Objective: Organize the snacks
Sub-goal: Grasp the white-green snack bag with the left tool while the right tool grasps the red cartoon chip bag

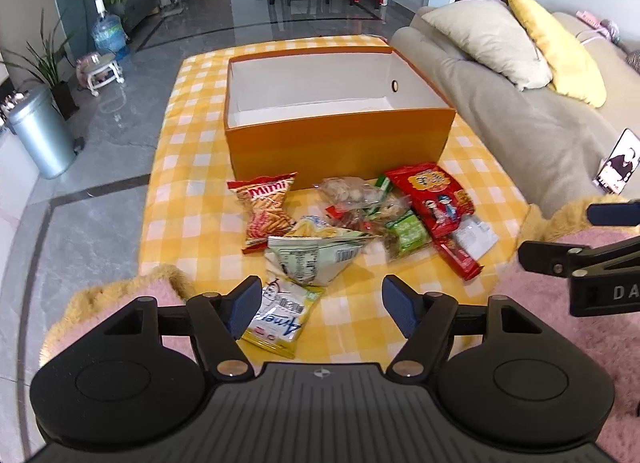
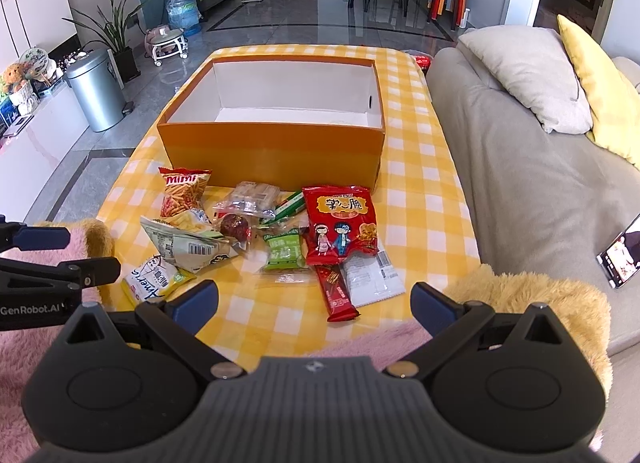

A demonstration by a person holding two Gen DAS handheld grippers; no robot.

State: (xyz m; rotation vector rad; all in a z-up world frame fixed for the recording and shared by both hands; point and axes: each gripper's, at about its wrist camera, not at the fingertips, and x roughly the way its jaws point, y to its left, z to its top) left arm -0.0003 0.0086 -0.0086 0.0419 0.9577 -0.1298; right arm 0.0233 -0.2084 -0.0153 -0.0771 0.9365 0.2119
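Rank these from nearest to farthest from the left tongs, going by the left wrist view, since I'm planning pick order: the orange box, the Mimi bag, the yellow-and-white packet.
1. Yellow-and-white packet, right beside the left tongs' left finger.
2. Mimi bag, farther ahead, left of the pile.
3. Orange box, farthest, behind all the snacks.

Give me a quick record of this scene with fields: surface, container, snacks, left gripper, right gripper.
surface: yellow checked tablecloth
container: orange box, open top, nothing visible inside
snacks: heap in front of the box, including Mimi bag, red bag, green packet
left gripper: open, holding nothing
right gripper: open, holding nothing
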